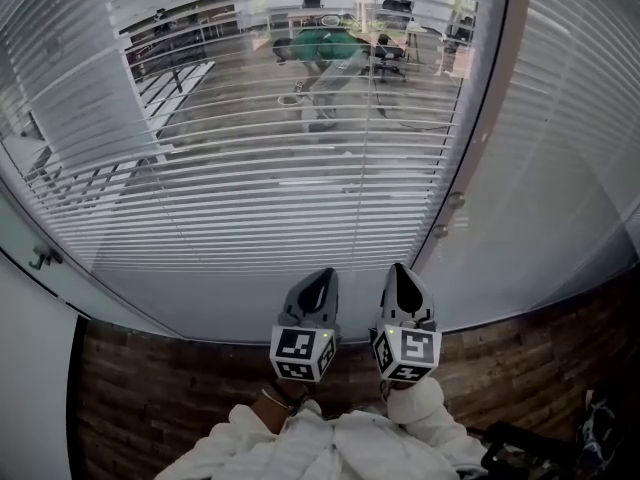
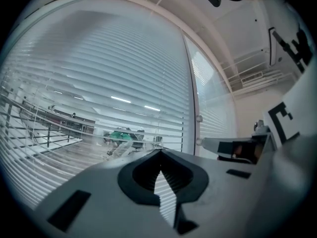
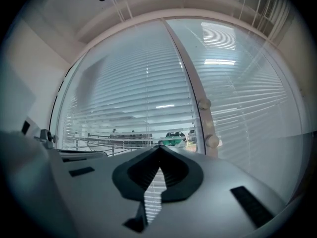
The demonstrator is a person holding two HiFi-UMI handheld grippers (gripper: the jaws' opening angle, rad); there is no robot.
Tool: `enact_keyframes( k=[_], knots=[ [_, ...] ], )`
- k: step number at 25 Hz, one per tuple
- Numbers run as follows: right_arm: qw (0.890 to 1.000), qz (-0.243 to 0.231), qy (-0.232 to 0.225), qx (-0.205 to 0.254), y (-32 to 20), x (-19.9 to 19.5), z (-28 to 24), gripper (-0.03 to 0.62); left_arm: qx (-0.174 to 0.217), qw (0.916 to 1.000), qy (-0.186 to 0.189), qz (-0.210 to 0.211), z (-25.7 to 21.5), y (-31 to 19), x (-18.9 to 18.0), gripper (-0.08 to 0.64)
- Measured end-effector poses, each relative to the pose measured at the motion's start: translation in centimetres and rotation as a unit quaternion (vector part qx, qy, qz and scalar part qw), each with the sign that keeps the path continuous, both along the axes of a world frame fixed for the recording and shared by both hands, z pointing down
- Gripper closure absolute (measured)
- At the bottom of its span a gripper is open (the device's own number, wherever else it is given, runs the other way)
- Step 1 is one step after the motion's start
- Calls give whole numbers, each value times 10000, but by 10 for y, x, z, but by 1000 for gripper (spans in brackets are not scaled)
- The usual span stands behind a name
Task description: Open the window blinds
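Window blinds (image 1: 300, 168) hang down over the glass pane straight ahead of both grippers, slats level and tilted enough to see through: desks, chairs and a person in a green top (image 1: 325, 46) bent over on the far side. A second blind panel (image 1: 580, 118) to the right of the pale frame post (image 1: 490, 118) reads as more opaque. Two round knobs (image 1: 455, 200) sit one above the other on the post, near the lower part of the blinds. Left gripper (image 1: 322, 276) and right gripper (image 1: 400, 271) are side by side, both pointing at the bottom of the pane, close to the glass but apart from it and from the slats. In the left gripper view the jaws are together at the tips, nothing between them, blinds (image 2: 124, 73) behind. In the right gripper view it's the same: jaws closed tip to tip, empty, with post (image 3: 195, 93) and knobs (image 3: 212, 141) just right of the tip. Marker cubes (image 1: 302, 353) sit at the rear of each gripper, white sleeves (image 1: 330, 438) below them, wood floor (image 1: 150, 388) underneath.
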State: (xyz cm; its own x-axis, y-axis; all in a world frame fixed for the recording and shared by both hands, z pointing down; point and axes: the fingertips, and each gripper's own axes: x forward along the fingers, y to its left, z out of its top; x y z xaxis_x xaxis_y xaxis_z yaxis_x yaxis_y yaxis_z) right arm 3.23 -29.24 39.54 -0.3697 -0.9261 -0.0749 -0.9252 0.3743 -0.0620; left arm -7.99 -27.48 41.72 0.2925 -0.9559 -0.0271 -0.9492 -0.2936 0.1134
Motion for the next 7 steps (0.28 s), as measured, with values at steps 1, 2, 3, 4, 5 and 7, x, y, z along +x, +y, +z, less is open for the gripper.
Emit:
enact_keyframes(
  k=[1, 2, 3, 4, 5, 7],
  knots=[
    [10000, 7, 8, -10, 0, 0, 1, 581, -9, 10000, 7, -7, 1, 0, -1, 560],
    [10000, 12, 15, -17, 0, 0, 1, 581, -17, 10000, 15, -14, 1, 0, -1, 560],
    [10000, 14, 24, -20, 1, 0, 1, 581, -22, 10000, 25, -20, 1, 0, -2, 560],
    [10000, 13, 32, -21, 1, -1, 2, 581, -25, 10000, 35, -27, 1, 0, -3, 560],
    [10000, 11, 38, -20, 0, -1, 1, 581, -26, 10000, 44, -33, 1, -1, -3, 560],
    [10000, 9, 45, -19, 0, -2, 1, 581, -30, 10000, 61, -44, 1, -1, -4, 560]
  ],
)
